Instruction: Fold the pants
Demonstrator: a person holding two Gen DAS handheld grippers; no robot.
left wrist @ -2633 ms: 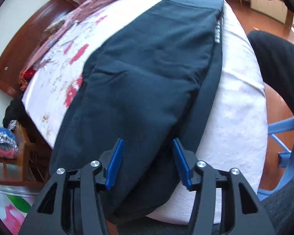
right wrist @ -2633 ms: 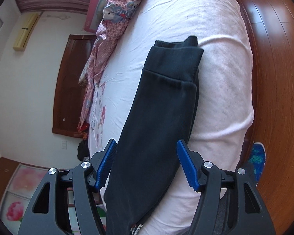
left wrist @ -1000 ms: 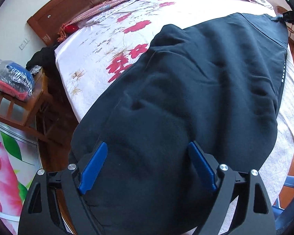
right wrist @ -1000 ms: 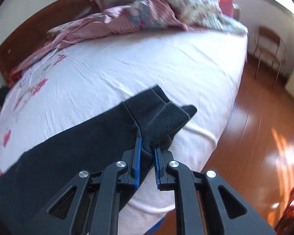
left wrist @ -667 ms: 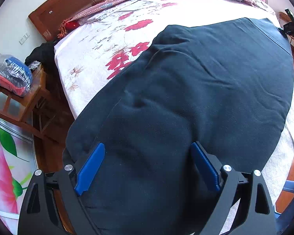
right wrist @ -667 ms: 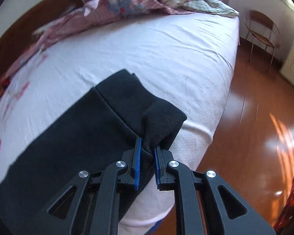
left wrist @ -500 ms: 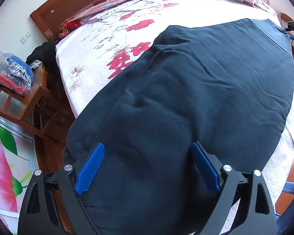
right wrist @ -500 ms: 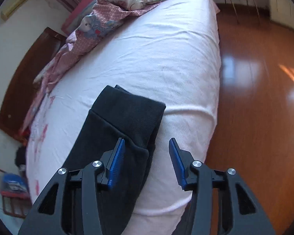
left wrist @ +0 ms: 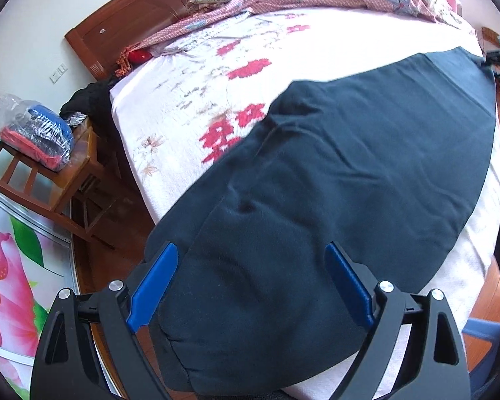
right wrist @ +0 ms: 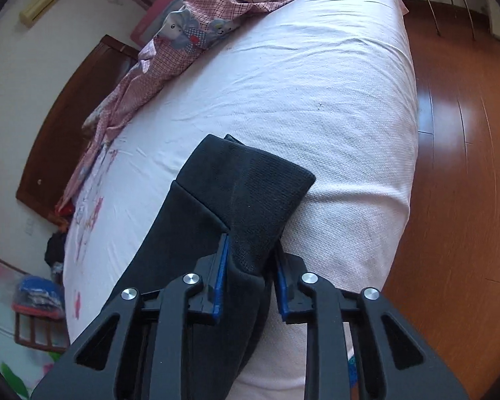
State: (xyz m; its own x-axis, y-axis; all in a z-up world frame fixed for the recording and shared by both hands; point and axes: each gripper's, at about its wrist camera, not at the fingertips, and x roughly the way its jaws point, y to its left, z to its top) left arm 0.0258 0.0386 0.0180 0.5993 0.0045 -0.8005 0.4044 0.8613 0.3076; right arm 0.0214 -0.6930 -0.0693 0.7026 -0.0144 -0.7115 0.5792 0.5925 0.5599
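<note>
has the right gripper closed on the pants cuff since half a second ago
Yes. The right gripper had open jaws straddling the cuff; now they have closed inward, pinching the pants cuff near the edge of the bed.

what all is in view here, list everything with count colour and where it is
pants: one, dark navy, flat along the near edge of the bed; ribbed cuff between the right jaws
bed sheet: one, white with red flowers at the headboard end, covers the bed
quilt: one, pink check with floral patches, bunched along the far side
headboard: one, reddish brown wood, against the wall
wooden chair: one, brown, beside the bed
bagged clothes: one bundle, blue and red in clear plastic, on the chair
floor: glossy brown wood
left gripper: black, blue pads, jaws wide open over the pants
right gripper: black, blue pads, jaws closed on the cuff
</note>
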